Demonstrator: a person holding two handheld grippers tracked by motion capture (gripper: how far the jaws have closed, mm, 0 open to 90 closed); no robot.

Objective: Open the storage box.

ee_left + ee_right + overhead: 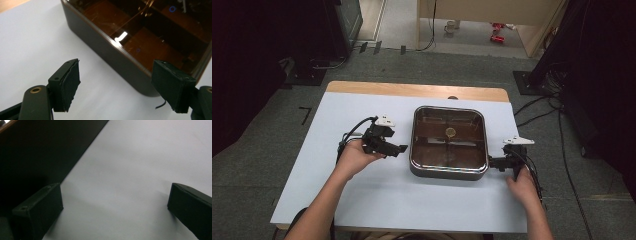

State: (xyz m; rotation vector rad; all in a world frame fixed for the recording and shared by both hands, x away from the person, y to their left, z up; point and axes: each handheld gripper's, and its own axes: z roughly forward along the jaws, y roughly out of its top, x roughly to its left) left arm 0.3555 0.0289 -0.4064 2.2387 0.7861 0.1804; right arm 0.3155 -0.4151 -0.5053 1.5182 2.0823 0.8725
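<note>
Pan (448, 172) sits in the middle of my white table (362, 200), squarish, with brown sections under its glass lid. My left gripper (116, 86) and right gripper (115, 210) are both spread wide, holding nothing, one beside each side.

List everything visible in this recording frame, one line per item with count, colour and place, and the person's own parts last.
box: 1, dark with a glossy brown-tinted see-through lid, middle of the table, between the two grippers
knob: 1, gold, centre of the box lid
table: 1, pale blue-white top with a wooden strip along the far edge
floor cables: several, black, on the grey floor right of the table
red items: a few, red, far back on the floor; too small to identify
left gripper: 1, black, jaws open and empty, just left of the box
right gripper: 1, black, jaws open and empty, low beside the box's near right corner
hands: 2, one on each gripper, forearms entering from the bottom edge
</note>
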